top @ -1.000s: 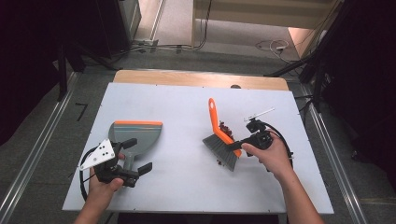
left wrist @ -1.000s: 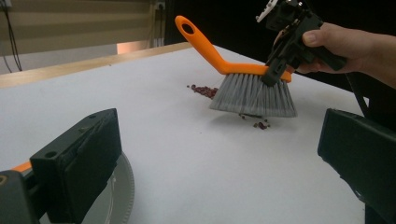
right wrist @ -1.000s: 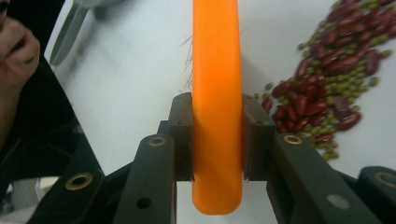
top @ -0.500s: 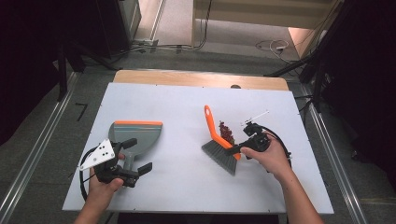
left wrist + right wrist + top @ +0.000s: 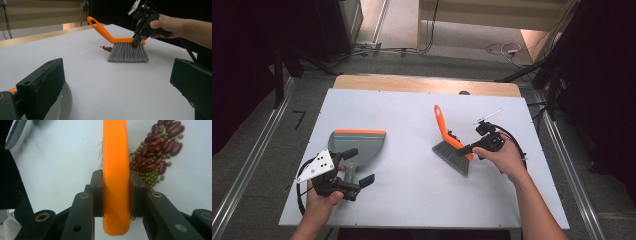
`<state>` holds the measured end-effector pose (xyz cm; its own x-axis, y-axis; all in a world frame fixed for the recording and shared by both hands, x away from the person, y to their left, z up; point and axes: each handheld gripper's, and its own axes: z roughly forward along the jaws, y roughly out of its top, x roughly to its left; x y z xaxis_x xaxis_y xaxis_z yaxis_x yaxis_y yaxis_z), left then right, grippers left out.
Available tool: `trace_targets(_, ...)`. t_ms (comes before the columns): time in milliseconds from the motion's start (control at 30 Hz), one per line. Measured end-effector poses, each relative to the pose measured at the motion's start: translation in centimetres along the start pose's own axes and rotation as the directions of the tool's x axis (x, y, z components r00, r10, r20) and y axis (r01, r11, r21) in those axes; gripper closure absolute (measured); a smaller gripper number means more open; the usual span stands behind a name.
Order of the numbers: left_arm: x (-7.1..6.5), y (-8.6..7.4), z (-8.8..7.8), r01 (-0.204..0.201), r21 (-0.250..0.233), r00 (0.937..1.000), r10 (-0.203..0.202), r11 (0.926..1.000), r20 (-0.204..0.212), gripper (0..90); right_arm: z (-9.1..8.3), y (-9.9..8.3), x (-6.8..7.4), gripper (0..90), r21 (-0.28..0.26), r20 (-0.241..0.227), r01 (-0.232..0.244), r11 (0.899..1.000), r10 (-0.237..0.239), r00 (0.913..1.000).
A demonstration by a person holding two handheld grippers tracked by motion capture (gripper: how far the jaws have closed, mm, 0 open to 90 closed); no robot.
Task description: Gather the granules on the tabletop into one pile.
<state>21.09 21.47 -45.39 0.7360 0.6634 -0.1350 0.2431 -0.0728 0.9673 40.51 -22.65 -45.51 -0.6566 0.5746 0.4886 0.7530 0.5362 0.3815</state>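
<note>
Left gripper (image 5: 354, 176): jaws wide, empty, at near left over the handle of grey dustpan (image 5: 358, 145) | Brush (image 5: 451, 144): right of centre, bristles on white table (image 5: 412, 115) | Beans (image 5: 155, 152): just beside brush | Right gripper (image 5: 116, 195): clamped on orange brush back.

Bright even tabletop, dark surroundings, perhaps slightly soft close-ups
</note>
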Motion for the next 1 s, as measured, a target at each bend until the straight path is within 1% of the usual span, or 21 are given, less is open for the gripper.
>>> trace_targets(100,0.0,0.0,0.0,-0.001,0.003,1.0,0.001,1.0,0.0,0.0,-0.2,0.3,-0.2,68.2,0.002,0.017,0.008,1.0,-0.008,0.9998)
trace_targets(167,0.0,0.0,0.1,0.0,0.003,1.0,0.0,1.0,0.001,0.0,-0.3,0.6,-0.3,68.1,0.005,0.02,0.018,1.0,-0.018,0.9996)
trace_targets(233,0.0,-0.1,0.1,0.0,0.003,1.0,0.0,1.0,0.001,0.0,-0.4,0.8,-0.3,68.2,0.006,0.035,0.028,1.0,-0.028,0.999)
trace_targets(267,0.0,-0.1,0.1,0.0,0.003,1.0,0.0,1.0,0.002,0.0,-0.5,0.9,-0.4,68.1,0.01,0.032,0.029,1.0,-0.029,0.9991)
trace_targets(367,0.0,-0.1,0.1,0.002,0.003,1.0,-0.002,1.0,0.002,0.0,-0.6,1.0,-0.6,68.2,0.004,0.043,0.026,1.0,-0.027,0.9987)
trace_targets(533,0.1,-0.1,0.0,0.002,0.002,1.0,-0.002,1.0,-0.001,0.0,-0.8,1.2,-0.9,68.1,-0.001,0.041,0.016,1.0,-0.016,0.999)
trace_targets(667,0.1,-0.1,0.0,0.002,0.002,1.0,-0.002,1.0,-0.001,0.0,-1.1,1.2,-0.6,68.1,-0.011,0.014,-0.001,1.0,0.001,0.9999)
trace_targets(700,0.1,0.0,0.0,0.001,0.002,1.0,-0.001,1.0,-0.002,0.0,-1.3,1.2,-0.6,68.1,-0.02,-0.001,0.006,1.0,-0.006,1.0)
trace_targets(767,0.1,0.0,0.0,0.002,0.001,1.0,-0.002,1.0,-0.002,0.0,-1.8,1.1,-0.4,68.1,-0.049,-0.017,-0.009,0.999,0.008,0.9998)
trace_targets(833,0.1,0.0,-0.1,0.002,0.001,1.0,-0.002,1.0,-0.002,0.0,-2.2,0.9,0.1,68.1,-0.071,-0.034,-0.005,0.997,0.002,0.9994)
trace_targets(900,0.1,-0.1,-0.1,0.003,0.002,1.0,-0.003,1.0,-0.003,0.0,-2.3,0.7,0.7,68.1,-0.071,-0.058,-0.001,0.998,-0.003,0.9983)
trace_targets(1000,0.1,-0.1,0.0,0.003,0.001,1.0,-0.003,1.0,-0.002,0.0,-1.8,0.0,1.3,68.1,-0.047,-0.081,0.016,0.999,-0.02,0.9965)
